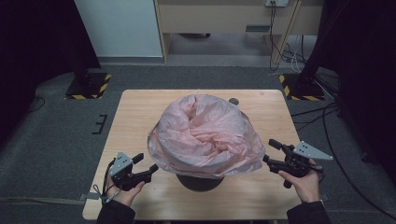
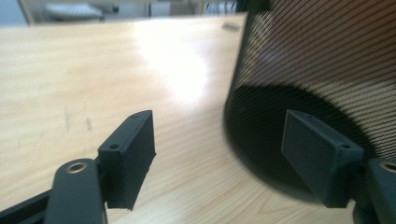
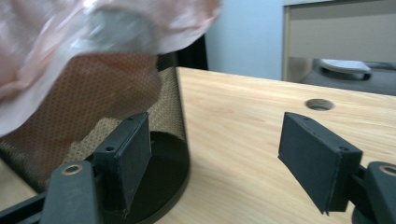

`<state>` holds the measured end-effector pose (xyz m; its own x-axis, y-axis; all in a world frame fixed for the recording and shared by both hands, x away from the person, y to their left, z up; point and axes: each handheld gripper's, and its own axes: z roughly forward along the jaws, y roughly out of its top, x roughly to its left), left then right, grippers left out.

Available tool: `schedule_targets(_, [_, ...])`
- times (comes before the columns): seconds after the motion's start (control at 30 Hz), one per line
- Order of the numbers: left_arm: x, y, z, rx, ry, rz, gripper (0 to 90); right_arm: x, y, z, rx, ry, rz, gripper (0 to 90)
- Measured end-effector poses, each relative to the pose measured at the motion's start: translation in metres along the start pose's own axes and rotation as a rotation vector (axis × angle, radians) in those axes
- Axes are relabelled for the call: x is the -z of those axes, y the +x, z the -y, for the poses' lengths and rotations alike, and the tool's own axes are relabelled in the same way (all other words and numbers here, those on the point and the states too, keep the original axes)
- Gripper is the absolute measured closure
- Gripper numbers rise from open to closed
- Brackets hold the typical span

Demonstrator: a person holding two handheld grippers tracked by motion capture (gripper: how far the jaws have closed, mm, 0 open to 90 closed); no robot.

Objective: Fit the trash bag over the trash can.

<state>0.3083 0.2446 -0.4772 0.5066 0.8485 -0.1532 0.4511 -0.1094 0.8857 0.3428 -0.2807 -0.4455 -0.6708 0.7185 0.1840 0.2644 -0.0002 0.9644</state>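
Both hand-held grippers [image 1: 147,162] [image 1: 272,151] released, flanking mesh bin [image 1: 201,182] w/ pink bag [image 1: 205,135]; table [image 1: 135,116].

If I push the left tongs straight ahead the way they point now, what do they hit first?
Probably the black mesh bin: its wall stands just ahead of the left tongs, toward their right jaw. The left jaw's side faces bare table. The tongs are open and empty; depth is hard to judge.

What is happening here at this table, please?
A person holds a gripper in each hand beside a black mesh bin on the wooden table. A pink plastic bag lines the bin and folds over its rim. The left gripper and the right gripper are both open and hold nothing.
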Motion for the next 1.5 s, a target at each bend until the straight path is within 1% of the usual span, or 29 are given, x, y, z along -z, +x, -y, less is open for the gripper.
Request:
schedule_targets(0.07, [-0.007, 0.005, 0.004, 0.008, 0.040, -0.014, 24.1, 0.003, -0.003, -0.007, -0.019, -0.029, 0.022, 25.7])
schedule_targets(0.13, [-0.014, 0.009, 0.008, -0.011, 0.078, -0.031, 23.6, 0.005, -0.005, -0.015, -0.032, -0.059, 0.048, 25.4])
schedule_targets(0.17, [-0.017, 0.010, 0.009, -0.011, 0.097, -0.038, 23.2, 0.006, -0.005, -0.020, -0.042, -0.072, 0.057, 24.6])
schedule_targets(0.23, [-0.022, 0.015, 0.013, 0.008, 0.119, -0.041, 23.2, 0.007, -0.003, -0.030, -0.053, -0.115, 0.076, 23.7])
schedule_targets(0.27, [-0.022, 0.015, 0.013, 0.008, 0.119, -0.041, 23.2, 0.007, -0.003, -0.030, -0.053, -0.115, 0.076, 23.7])
schedule_targets(0.3, [-0.025, 0.019, 0.015, 0.017, 0.138, -0.054, 23.2, 0.006, 0.000, -0.042, -0.071, -0.154, 0.077, 22.4])
schedule_targets(0.37, [-0.029, 0.024, 0.016, 0.003, 0.164, -0.085, 22.7, 0.003, 0.004, -0.057, -0.075, -0.172, 0.078, 21.0])
schedule_targets(0.4, [-0.029, 0.024, 0.016, 0.003, 0.164, -0.085, 22.7, 0.003, 0.004, -0.057, -0.075, -0.172, 0.078, 21.0])
schedule_targets(0.43, [-0.033, 0.030, 0.018, 0.004, 0.184, -0.106, 22.6, -0.001, 0.007, -0.071, -0.078, -0.190, 0.073, 20.4])
schedule_targets(0.47, [-0.035, 0.032, 0.018, 0.013, 0.189, -0.116, 22.3, -0.002, 0.009, -0.079, -0.080, -0.197, 0.067, 20.3])
schedule_targets(0.5, [-0.037, 0.034, 0.019, 0.012, 0.200, -0.123, 22.1, -0.004, 0.010, -0.086, -0.080, -0.203, 0.067, 19.8])
schedule_targets(0.57, [-0.040, 0.038, 0.021, 0.007, 0.228, -0.136, 21.6, -0.008, 0.014, -0.099, -0.072, -0.205, 0.068, 19.3])
schedule_targets(0.63, [-0.042, 0.039, 0.022, 0.010, 0.239, -0.138, 21.2, -0.013, 0.019, -0.112, -0.060, -0.196, 0.056, 19.1])
schedule_targets(0.67, [-0.046, 0.040, 0.023, 0.004, 0.259, -0.140, 20.8, -0.017, 0.023, -0.119, -0.052, -0.190, 0.047, 19.2])
schedule_targets(0.73, [-0.048, 0.040, 0.024, -0.002, 0.277, -0.140, 20.4, -0.022, 0.030, -0.130, -0.036, -0.186, 0.035, 19.7])
schedule_targets(0.8, [-0.050, 0.039, 0.025, -0.004, 0.289, -0.136, 20.1, -0.029, 0.038, -0.142, -0.010, -0.184, 0.016, 20.6])
schedule_targets(0.83, [-0.050, 0.039, 0.025, -0.004, 0.289, -0.136, 20.0, -0.029, 0.038, -0.142, -0.010, -0.184, 0.016, 20.6])
schedule_targets(0.87, [-0.052, 0.038, 0.026, -0.017, 0.302, -0.133, 19.9, -0.038, 0.048, -0.153, 0.000, -0.170, 0.011, 20.5])
schedule_targets(0.9, [-0.052, 0.038, 0.026, -0.017, 0.302, -0.133, 19.8, -0.038, 0.048, -0.153, 0.000, -0.170, 0.011, 20.5])
schedule_targets(0.93, [-0.053, 0.037, 0.027, -0.027, 0.308, -0.136, 19.3, -0.046, 0.056, -0.161, 0.008, -0.162, 0.005, 20.4])
schedule_targets(0.97, [-0.053, 0.037, 0.027, -0.027, 0.308, -0.136, 19.0, -0.046, 0.056, -0.161, 0.008, -0.162, 0.005, 20.4])
schedule_targets(1.0, [-0.054, 0.037, 0.027, -0.035, 0.311, -0.140, 18.5, -0.055, 0.065, -0.169, 0.020, -0.155, -0.004, 20.3])
schedule_targets(1.1, [-0.055, 0.035, 0.027, -0.046, 0.310, -0.145, 17.5, -0.066, 0.075, -0.177, 0.027, -0.151, -0.016, 19.9])
schedule_targets(1.2, [-0.056, 0.034, 0.027, -0.049, 0.313, -0.149, 17.0, -0.076, 0.086, -0.187, 0.046, -0.138, -0.033, 19.7])
schedule_targets(1.27, [-0.056, 0.034, 0.027, -0.048, 0.314, -0.149, 17.1, -0.083, 0.092, -0.193, 0.054, -0.140, -0.044, 19.4])
schedule_targets(1.33, [-0.056, 0.034, 0.027, -0.046, 0.316, -0.148, 17.1, -0.088, 0.097, -0.197, 0.060, -0.139, -0.051, 19.2])
schedule_targets(1.4, [-0.056, 0.034, 0.027, -0.044, 0.315, -0.148, 17.1, -0.090, 0.099, -0.198, 0.060, -0.135, -0.055, 19.0])
schedule_targets(1.43, [-0.056, 0.034, 0.027, -0.042, 0.315, -0.146, 16.6, -0.096, 0.104, -0.201, 0.069, -0.127, -0.060, 18.9])
schedule_targets(1.5, [-0.056, 0.034, 0.027, -0.042, 0.315, -0.147, 16.5, -0.097, 0.105, -0.202, 0.068, -0.128, -0.064, 18.9])
